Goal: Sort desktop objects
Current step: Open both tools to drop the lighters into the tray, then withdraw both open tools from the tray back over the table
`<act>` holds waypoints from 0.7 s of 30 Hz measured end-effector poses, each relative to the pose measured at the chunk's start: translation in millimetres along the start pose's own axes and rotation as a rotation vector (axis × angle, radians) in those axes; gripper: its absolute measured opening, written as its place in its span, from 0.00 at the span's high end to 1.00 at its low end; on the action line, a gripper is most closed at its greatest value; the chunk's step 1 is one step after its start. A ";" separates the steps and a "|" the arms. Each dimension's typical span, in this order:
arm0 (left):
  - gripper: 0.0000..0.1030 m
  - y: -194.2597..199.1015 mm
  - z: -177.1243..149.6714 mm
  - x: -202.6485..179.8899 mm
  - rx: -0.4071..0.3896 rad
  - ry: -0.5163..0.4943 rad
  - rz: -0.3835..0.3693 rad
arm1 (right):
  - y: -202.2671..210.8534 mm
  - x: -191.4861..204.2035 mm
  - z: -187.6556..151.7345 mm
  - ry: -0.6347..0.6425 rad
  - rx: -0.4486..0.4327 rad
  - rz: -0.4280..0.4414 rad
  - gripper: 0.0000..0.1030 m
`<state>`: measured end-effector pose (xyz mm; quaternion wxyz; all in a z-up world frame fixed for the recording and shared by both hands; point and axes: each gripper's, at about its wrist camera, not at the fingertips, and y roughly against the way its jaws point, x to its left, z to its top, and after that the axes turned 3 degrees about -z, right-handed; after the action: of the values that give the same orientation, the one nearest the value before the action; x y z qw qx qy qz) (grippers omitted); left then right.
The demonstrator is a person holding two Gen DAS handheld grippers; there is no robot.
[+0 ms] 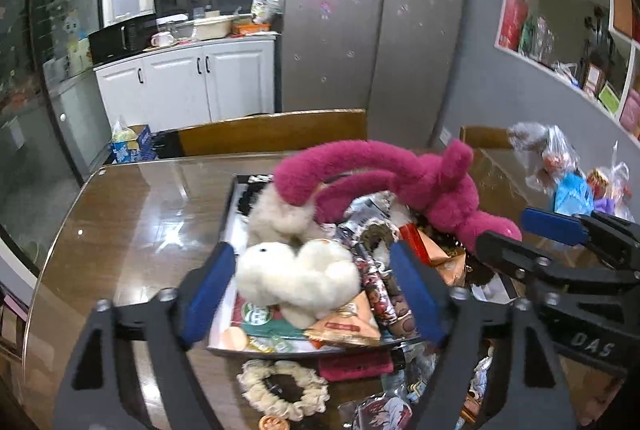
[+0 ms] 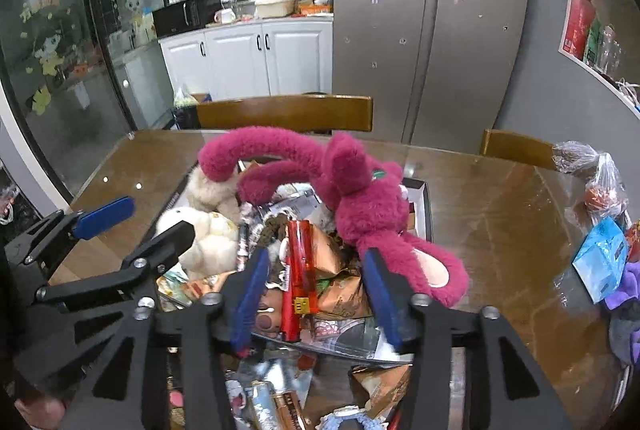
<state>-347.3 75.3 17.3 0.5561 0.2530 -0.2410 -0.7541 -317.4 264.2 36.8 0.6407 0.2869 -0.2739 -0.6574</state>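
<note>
1. While both grippers hang spread and empty, left gripper (image 1: 316, 294) and right gripper (image 2: 316, 294), one shallow tray (image 1: 230, 214) sits mid-table, heaped.
2. One magenta plush (image 2: 360, 202), fuzzy and long-limbed, sprawls on top.
3. Two cream plush toys (image 1: 296, 278), several crinkly foil packets (image 2: 336, 270), one red plastic bar (image 2: 296, 270).

tray (image 1: 230, 208): floor buried under toys and packets | pink plush (image 1: 384, 174): lower body behind right gripper (image 1: 516, 230) | scrunchie (image 1: 280, 394): partly behind left gripper (image 1: 312, 294) | bottom-edge packets (image 2: 272, 406): cut off, print unreadable | bags (image 2: 600, 190): contents unclear
</note>
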 end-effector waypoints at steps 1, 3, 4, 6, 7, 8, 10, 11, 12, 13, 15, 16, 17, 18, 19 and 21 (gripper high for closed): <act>0.16 4.6 -0.8 2.5 -0.007 -0.003 0.002 | 4.3 0.0 0.0 -0.002 -0.010 0.003 0.39; 0.16 16.4 -3.9 4.8 -0.019 -0.030 0.019 | 13.4 2.2 -0.2 0.004 -0.029 0.012 0.38; 0.16 21.4 -4.7 5.8 -0.022 -0.040 0.023 | 17.1 3.9 -0.5 0.008 -0.037 0.014 0.38; 0.16 31.4 -7.8 7.2 -0.026 -0.052 0.017 | 24.8 7.5 -1.7 0.010 -0.047 0.015 0.37; 0.16 36.7 -9.5 7.5 -0.029 -0.055 0.010 | 28.3 9.1 -2.4 0.012 -0.052 0.012 0.37; 0.16 41.3 -10.6 7.1 -0.032 -0.059 0.008 | 32.3 11.9 -3.7 0.017 -0.059 0.008 0.37; 0.16 51.0 -15.4 6.9 -0.041 -0.070 0.009 | 37.4 15.4 -6.5 0.025 -0.062 0.007 0.37; 0.16 55.2 -17.9 6.5 -0.044 -0.075 0.006 | 39.9 16.1 -8.4 0.028 -0.062 0.005 0.37; 0.16 60.0 -21.0 6.6 -0.049 -0.079 0.002 | 42.9 17.0 -10.8 0.031 -0.063 -0.001 0.37; 0.16 64.7 -24.5 6.7 -0.051 -0.083 -0.004 | 45.9 17.9 -13.2 0.034 -0.064 -0.008 0.37; 0.16 71.6 -31.0 5.8 -0.044 -0.097 -0.010 | 51.5 17.2 -18.8 0.036 -0.062 -0.017 0.36; 0.16 75.3 -34.4 5.0 -0.041 -0.108 -0.006 | 54.8 17.1 -22.0 0.036 -0.063 -0.023 0.36; 0.16 79.7 -37.9 4.8 -0.043 -0.114 0.000 | 57.7 17.0 -24.4 0.036 -0.065 -0.026 0.35; 0.16 83.5 -40.9 5.2 -0.043 -0.116 0.000 | 61.3 16.7 -28.5 0.033 -0.068 -0.030 0.34; 0.16 87.7 -45.4 6.1 -0.042 -0.115 -0.006 | 64.4 16.3 -32.5 0.031 -0.070 -0.031 0.33; 0.16 93.0 -52.6 7.7 -0.032 -0.107 -0.007 | 69.0 16.8 -39.6 0.033 -0.071 -0.044 0.33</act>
<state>-248.4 38.9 36.7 0.5439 0.2043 -0.2572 -0.7722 -241.5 245.7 59.5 0.6406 0.2807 -0.2333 -0.6756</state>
